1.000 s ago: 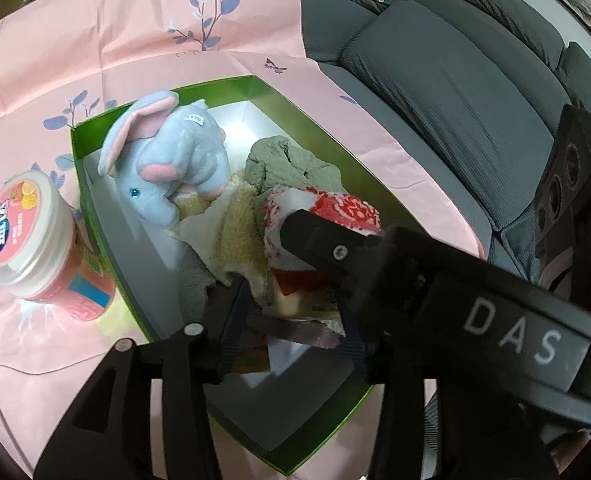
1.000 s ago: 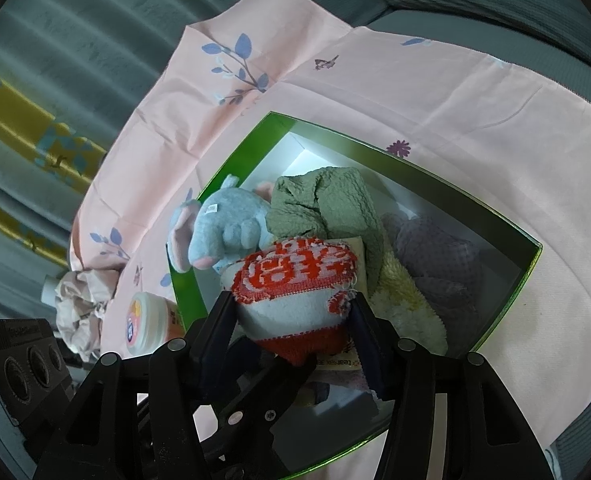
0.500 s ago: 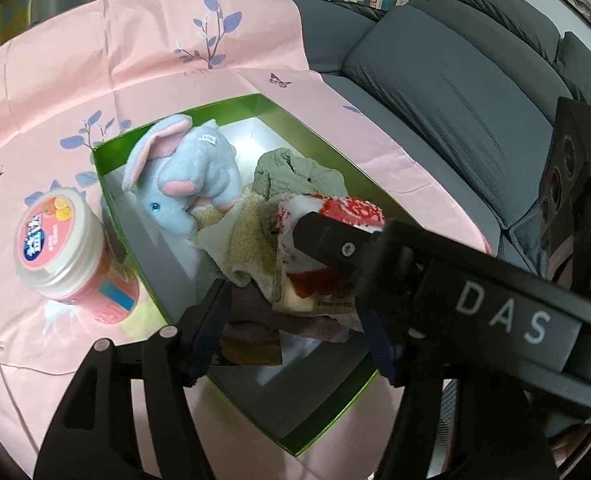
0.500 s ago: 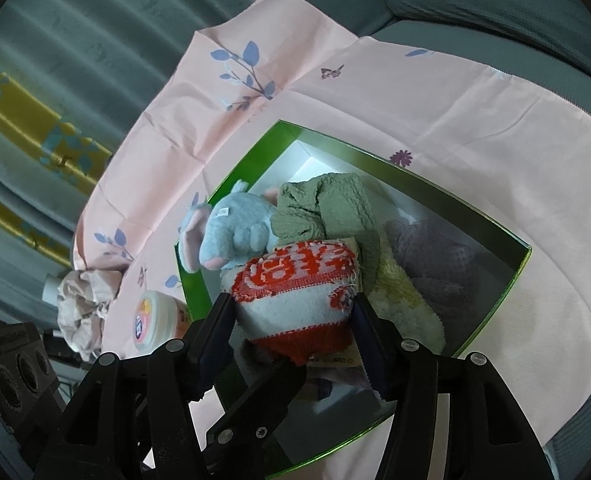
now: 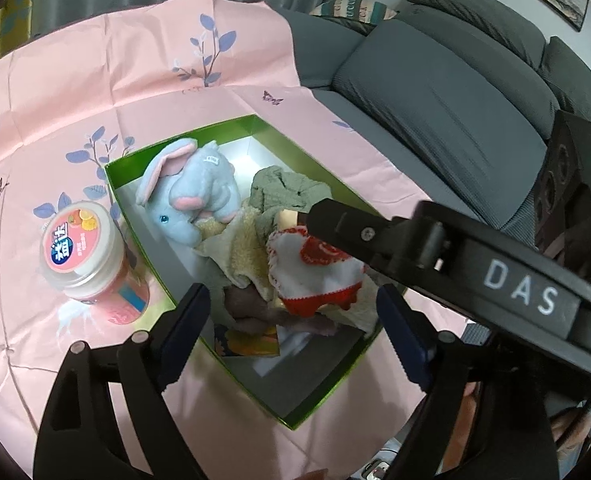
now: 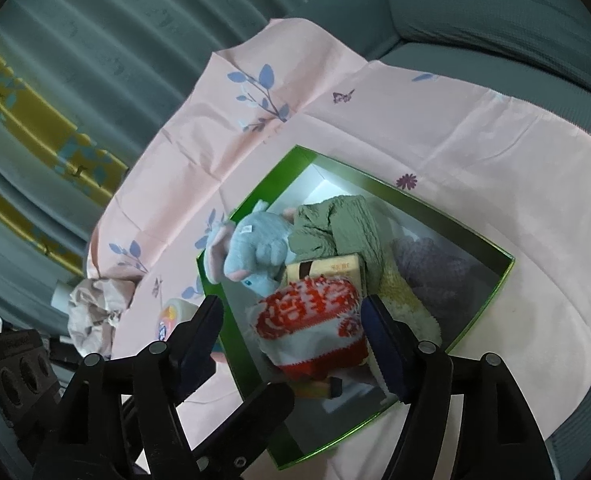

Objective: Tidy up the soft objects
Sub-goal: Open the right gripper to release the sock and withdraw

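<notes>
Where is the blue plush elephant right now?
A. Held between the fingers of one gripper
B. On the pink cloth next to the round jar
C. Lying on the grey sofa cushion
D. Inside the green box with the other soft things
D. The blue plush elephant lies inside the green box, against the cloths there, and neither gripper touches it.
</notes>
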{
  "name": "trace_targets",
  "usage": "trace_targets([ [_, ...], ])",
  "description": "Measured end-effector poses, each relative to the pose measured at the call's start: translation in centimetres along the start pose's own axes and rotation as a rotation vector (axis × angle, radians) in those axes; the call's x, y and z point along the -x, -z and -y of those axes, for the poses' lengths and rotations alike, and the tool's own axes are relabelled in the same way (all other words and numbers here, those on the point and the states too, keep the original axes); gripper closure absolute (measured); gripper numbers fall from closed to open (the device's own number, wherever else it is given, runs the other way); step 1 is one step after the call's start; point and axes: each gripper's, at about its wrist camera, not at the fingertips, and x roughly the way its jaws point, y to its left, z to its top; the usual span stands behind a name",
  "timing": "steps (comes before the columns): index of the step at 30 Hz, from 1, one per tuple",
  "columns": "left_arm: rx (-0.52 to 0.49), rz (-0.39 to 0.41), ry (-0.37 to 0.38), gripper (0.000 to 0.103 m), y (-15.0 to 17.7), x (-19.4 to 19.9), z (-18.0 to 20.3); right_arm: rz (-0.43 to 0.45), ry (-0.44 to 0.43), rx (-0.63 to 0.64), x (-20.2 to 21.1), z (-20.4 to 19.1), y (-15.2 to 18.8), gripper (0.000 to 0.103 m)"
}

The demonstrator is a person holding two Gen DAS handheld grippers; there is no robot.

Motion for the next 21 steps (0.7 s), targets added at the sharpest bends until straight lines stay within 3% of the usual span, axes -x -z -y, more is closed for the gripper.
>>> trace_targets([
  [7,-0.008,0.036,0.010,0.013,0.0,1.9,0.2,0.041,-0.003,0.018,1.2,-0.5,0.0,0.019],
  [9,-0.015,0.051,-0.010,0.001,0.1,2.5,0.4,0.056,-0.009,0.021,1.6,-0.7,0.1,0.017],
  [21,-0.027,0.111,-0.016,0.001,0.5,5.6,0.5,0.127,-0.013,0.063,4.2,-1.7,0.5,0.008],
])
